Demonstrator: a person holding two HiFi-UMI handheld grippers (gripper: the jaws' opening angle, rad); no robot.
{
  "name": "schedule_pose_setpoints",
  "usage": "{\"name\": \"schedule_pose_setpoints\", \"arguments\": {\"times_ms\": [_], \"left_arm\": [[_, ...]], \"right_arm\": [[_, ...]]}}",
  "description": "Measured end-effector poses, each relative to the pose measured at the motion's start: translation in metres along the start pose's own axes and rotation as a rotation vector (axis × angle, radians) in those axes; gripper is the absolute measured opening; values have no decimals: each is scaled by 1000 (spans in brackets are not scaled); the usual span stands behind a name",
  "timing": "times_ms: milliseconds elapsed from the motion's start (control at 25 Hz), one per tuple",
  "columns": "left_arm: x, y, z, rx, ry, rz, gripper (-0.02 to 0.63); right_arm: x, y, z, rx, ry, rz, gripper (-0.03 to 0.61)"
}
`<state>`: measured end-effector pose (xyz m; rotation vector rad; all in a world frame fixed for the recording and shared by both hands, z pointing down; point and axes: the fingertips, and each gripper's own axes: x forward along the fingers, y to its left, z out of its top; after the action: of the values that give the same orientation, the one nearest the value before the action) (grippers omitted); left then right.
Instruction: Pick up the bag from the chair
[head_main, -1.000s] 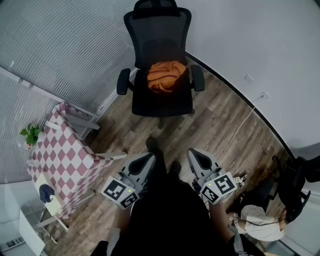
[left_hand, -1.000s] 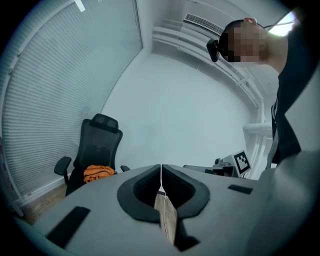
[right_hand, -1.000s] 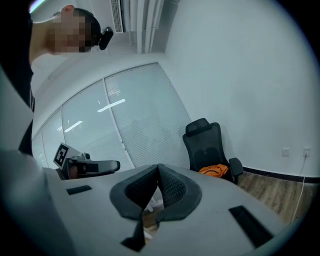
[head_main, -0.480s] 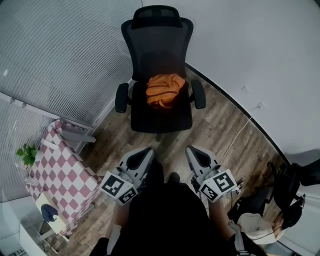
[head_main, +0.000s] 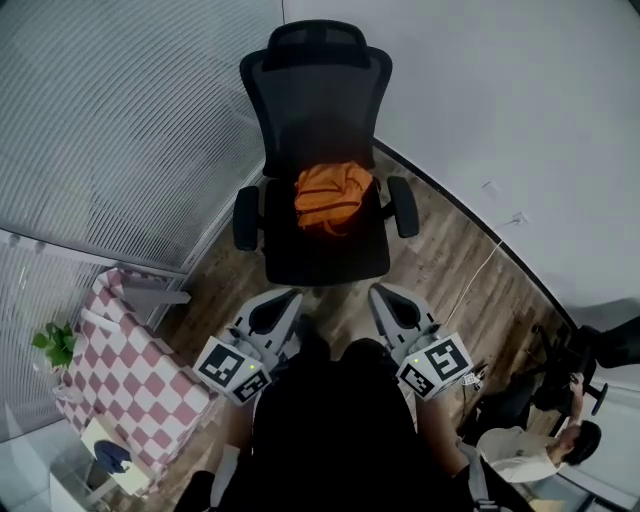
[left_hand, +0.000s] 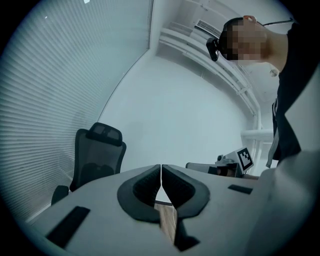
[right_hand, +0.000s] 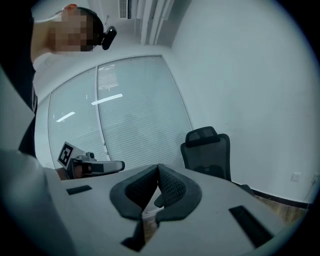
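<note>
Orange bag (head_main: 333, 196) on chair (head_main: 318, 95) seat at 12 o'clock, left tool (head_main: 284, 298) and right tool (head_main: 384, 294) clenched empty, well apart from it

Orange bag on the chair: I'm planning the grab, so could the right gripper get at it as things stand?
Probably yes: the orange bag lies uncovered on the office chair, with only bare floor before the right gripper. Its jaws are shut and must open first.
</note>
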<state>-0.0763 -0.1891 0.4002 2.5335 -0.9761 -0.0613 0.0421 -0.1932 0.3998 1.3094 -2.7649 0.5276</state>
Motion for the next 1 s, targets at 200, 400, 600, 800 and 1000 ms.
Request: {"name": "schedule_pose_setpoints", "arguments": {"times_ms": [200, 400, 600, 800, 1000], "left_arm": [[7, 22, -3, -31, 30, -18, 34], [21, 38, -7, -58, 52, -7, 34], [25, 55, 10, -54, 38, 54, 34], [26, 79, 28, -53, 7, 162, 34], [31, 98, 39, -57, -27, 261, 34]], "right_arm": [[20, -6, -7, -1, 43, -23, 20], [44, -22, -8, -18, 85, -11, 20], [80, -40, -9, -24, 118, 37, 20], [130, -61, -17, -51, 188, 110, 20], [174, -79, -45, -147, 297, 197, 24]]}}
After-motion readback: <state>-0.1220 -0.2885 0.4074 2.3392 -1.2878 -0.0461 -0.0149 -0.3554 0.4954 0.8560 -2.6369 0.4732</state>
